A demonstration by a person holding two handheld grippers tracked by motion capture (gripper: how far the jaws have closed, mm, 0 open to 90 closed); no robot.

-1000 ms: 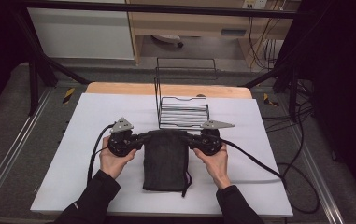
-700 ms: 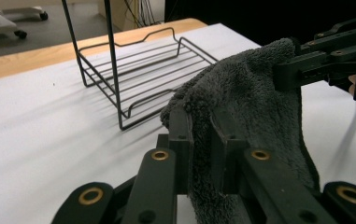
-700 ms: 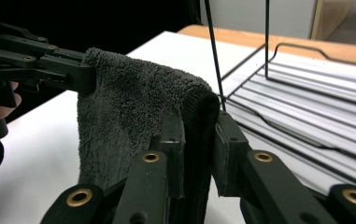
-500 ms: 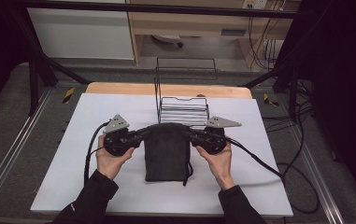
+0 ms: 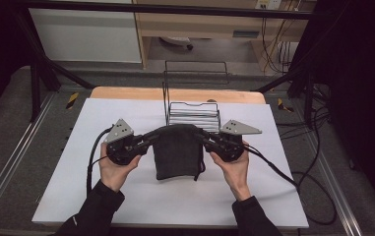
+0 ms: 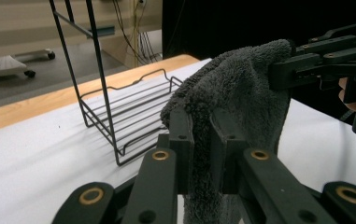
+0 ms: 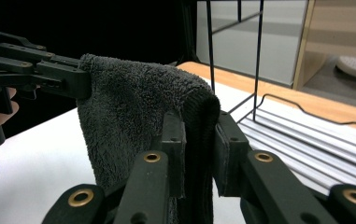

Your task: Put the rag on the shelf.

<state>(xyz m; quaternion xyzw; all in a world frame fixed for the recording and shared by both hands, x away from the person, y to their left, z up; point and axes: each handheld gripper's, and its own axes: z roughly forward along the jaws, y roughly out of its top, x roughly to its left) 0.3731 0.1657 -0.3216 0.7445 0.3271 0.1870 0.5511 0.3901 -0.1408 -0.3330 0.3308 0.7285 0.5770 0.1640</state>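
White-topped counter [image 5: 126, 196], wooden strip along its far edge; black wire rack [image 5: 193, 110] standing at the far middle. Dark grey terry towel [image 5: 177, 152]: held up just in front of the rack, its lower part hanging down toward the counter. Your left tool [image 5: 143, 142] pinches the towel's upper left corner, your right tool [image 5: 205, 139] its upper right corner, both jaws pressed onto the cloth.
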